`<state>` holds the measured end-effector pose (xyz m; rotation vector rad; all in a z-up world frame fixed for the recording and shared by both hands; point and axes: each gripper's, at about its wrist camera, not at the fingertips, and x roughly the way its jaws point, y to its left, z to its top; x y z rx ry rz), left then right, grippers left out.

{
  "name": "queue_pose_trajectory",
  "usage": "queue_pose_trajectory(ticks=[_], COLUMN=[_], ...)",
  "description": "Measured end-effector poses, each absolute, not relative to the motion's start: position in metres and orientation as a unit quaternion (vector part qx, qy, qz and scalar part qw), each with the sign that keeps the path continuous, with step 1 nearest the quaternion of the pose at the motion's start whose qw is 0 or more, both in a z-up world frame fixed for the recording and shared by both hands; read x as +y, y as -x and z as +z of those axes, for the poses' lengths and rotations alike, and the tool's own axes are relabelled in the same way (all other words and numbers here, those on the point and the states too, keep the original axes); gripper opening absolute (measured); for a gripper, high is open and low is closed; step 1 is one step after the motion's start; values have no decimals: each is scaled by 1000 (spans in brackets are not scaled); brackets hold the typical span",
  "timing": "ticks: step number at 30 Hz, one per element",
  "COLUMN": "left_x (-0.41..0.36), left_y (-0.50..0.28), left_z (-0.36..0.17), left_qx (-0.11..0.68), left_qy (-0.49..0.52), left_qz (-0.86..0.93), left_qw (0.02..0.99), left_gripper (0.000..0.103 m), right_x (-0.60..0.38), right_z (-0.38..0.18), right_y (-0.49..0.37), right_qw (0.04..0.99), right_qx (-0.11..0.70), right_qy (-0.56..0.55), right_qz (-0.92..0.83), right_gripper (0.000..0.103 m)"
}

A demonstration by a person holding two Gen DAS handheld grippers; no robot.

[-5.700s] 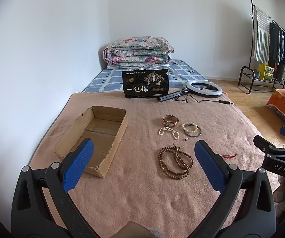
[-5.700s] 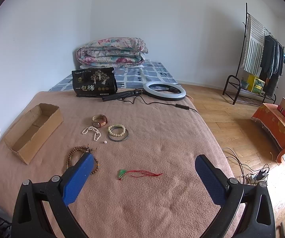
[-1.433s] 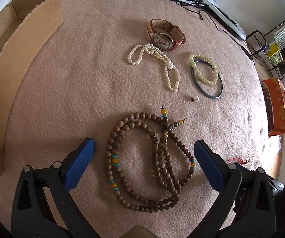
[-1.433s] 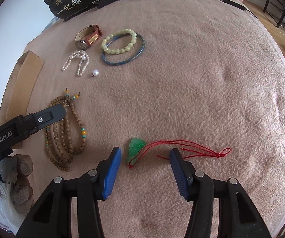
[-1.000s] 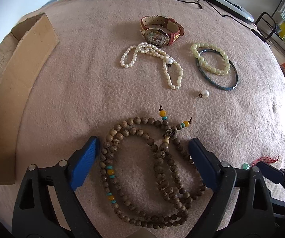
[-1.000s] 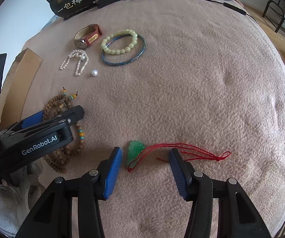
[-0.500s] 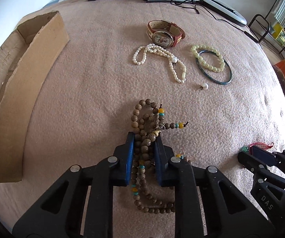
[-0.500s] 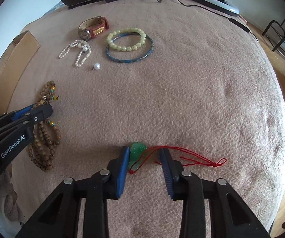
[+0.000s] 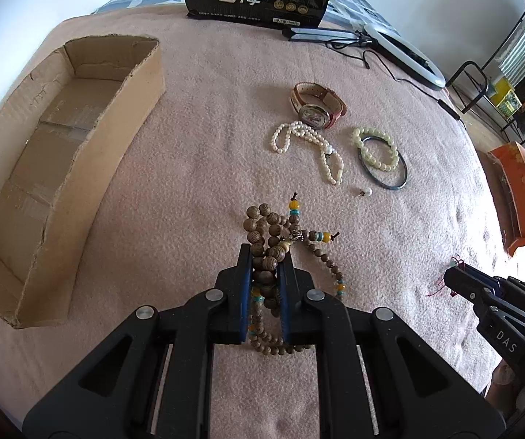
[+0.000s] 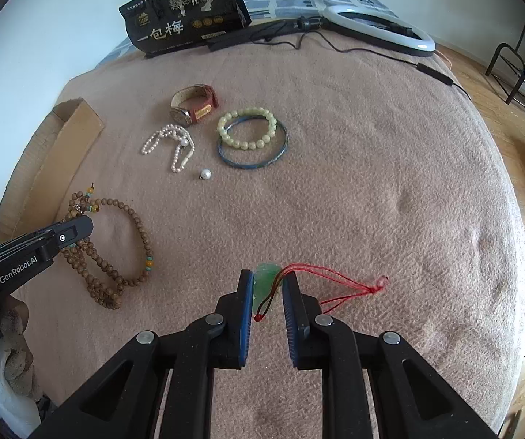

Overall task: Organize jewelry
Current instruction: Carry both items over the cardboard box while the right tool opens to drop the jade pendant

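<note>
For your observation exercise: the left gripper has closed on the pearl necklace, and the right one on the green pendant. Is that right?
Not quite. The left gripper has closed on the wooden bead necklace, as the left wrist view shows; the pearl necklace lies untouched. The right gripper does pinch the green pendant.

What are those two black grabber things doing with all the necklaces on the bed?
A person is tidying jewelry with a gripper in each hand. The left gripper has just been closing and now pinches the wooden bead necklace. The right gripper has just been closing on the green jade pendant with its red cord. The cardboard box looks empty, and the watch, pearl strand, pale bead bracelet, bangle and loose pearl lie on the blanket.
</note>
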<state>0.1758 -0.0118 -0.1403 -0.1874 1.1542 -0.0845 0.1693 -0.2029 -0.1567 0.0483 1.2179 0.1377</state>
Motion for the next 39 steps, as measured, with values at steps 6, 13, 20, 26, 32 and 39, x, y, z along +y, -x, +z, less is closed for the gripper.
queue_pose_trajectory(ticks=[6, 13, 20, 26, 32, 39], left_x=[-6, 16, 44, 72, 109, 153], left_y=[-169, -167, -166, -162, -157, -155], left_z=[-102, -64, -38, -23, -20, -27], left_qx=[507, 466, 441, 425, 417, 417], left_qy=[92, 111, 122, 118, 119, 129], left_qz=[-52, -48, -37, -22, 4, 36], left_qw=[855, 876, 889, 897, 901, 899], left_gripper=[11, 11, 11, 11, 11, 11], right_x=[-206, -187, -157, -131, -96, -50], right_z=[-132, -102, -79, -62, -48, -45], right_y=[-159, -144, -140, -146, -158, -176], right_qw=[838, 857, 872, 877, 881, 877], right_qx=[538, 502, 470, 453, 436, 428], right_qy=[-28, -29, 7, 16, 29, 36], right_qz=[82, 109, 132, 157, 184, 214], right_gripper=[14, 14, 14, 14, 14, 14])
